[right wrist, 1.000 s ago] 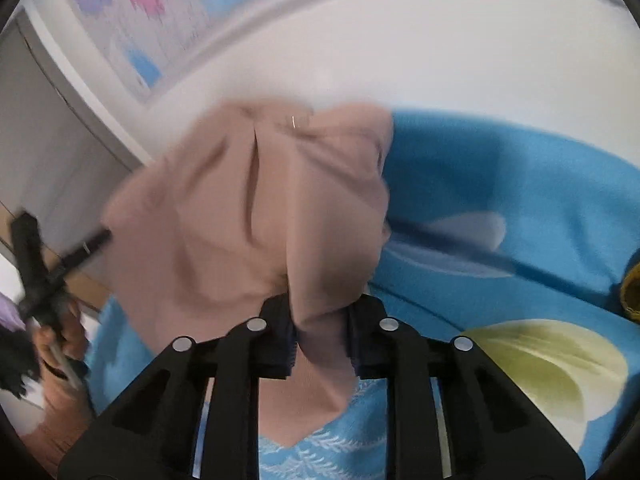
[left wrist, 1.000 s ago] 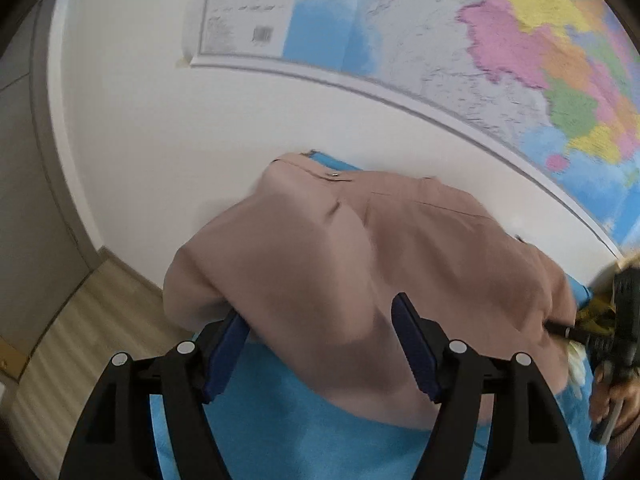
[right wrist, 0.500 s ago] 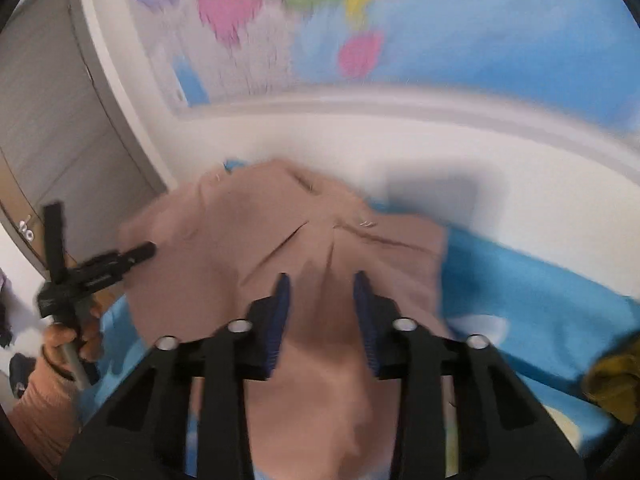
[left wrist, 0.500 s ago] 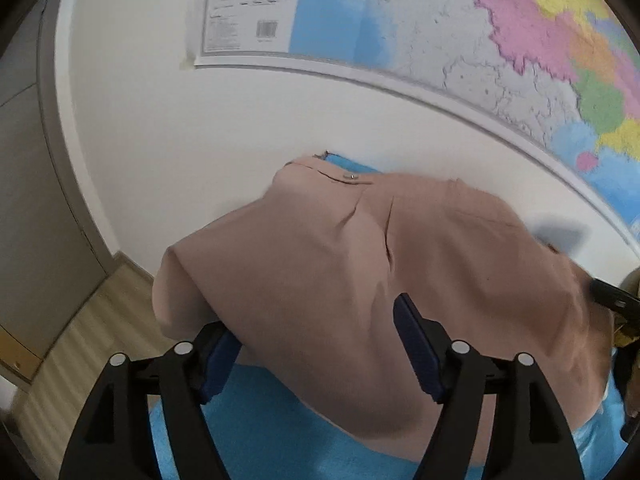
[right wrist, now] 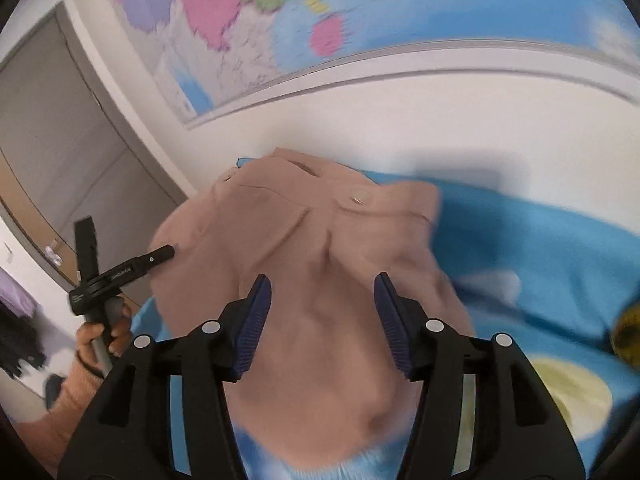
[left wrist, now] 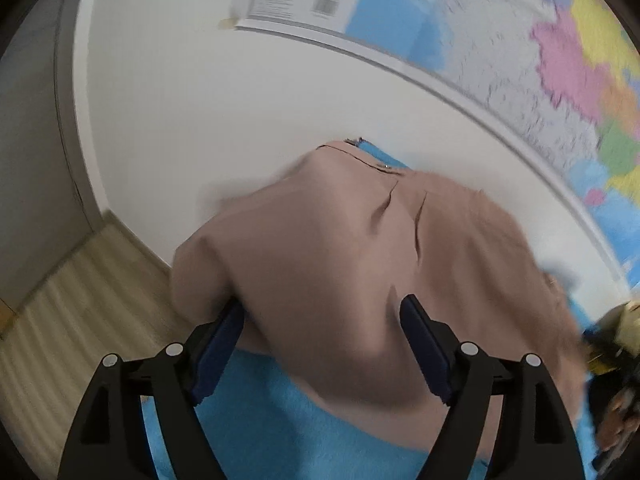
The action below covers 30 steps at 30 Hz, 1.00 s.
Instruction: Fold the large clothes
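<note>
Wall map: legend print and barcode beside my left gripper's view, too blurred to read.
Handle: white lettering, illegible.

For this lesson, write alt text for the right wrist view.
The open right tool hovers over a crumpled pink garment on a blue blanket. A hand holds the left tool beside it; a wall map hangs behind.

bright, even light | soft shadows on wall | motion blur | fisheye-bent, dark corners
</note>
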Available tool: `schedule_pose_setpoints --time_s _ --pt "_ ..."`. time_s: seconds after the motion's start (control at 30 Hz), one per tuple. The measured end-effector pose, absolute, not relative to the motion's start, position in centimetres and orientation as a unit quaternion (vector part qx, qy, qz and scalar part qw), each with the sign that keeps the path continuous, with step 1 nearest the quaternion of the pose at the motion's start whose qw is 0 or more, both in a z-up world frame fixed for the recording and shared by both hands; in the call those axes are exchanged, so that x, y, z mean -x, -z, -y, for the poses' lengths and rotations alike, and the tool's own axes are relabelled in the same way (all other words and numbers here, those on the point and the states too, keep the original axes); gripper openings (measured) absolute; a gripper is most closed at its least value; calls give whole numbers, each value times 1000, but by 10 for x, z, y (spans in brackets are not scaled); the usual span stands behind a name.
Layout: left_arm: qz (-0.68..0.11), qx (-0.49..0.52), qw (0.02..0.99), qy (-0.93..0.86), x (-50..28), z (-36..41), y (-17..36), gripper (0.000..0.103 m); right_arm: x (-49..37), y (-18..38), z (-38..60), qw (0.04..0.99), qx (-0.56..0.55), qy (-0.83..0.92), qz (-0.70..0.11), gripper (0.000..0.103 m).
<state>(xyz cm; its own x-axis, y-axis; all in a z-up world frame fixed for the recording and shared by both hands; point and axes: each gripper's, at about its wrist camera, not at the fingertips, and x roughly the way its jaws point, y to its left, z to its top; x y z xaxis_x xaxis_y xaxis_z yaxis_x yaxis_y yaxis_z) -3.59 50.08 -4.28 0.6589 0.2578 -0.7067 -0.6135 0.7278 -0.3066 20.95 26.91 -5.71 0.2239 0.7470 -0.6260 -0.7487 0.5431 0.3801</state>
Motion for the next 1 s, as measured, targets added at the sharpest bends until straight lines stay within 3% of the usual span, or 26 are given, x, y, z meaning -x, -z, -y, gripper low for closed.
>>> schedule_pose_setpoints --time_s 0.17,0.37,0.47,0.73,1.0 --pt "-316 256 881 -241 55 -478 33 77 -207 86 -263 771 13 -467 -433 48" --pt "-334 189 902 -196 40 -411 24 78 -200 104 -294 770 46 -455 -444 49" --pt "-339 152 910 -183 30 -376 21 81 -186 93 -290 784 56 -447 -427 55" --pt "-315 130 923 -178 30 -317 3 96 -127 63 -262 819 112 -443 -347 82" --pt "-307 124 922 -202 49 -283 -6 96 -82 50 -241 837 119 -444 -295 97"
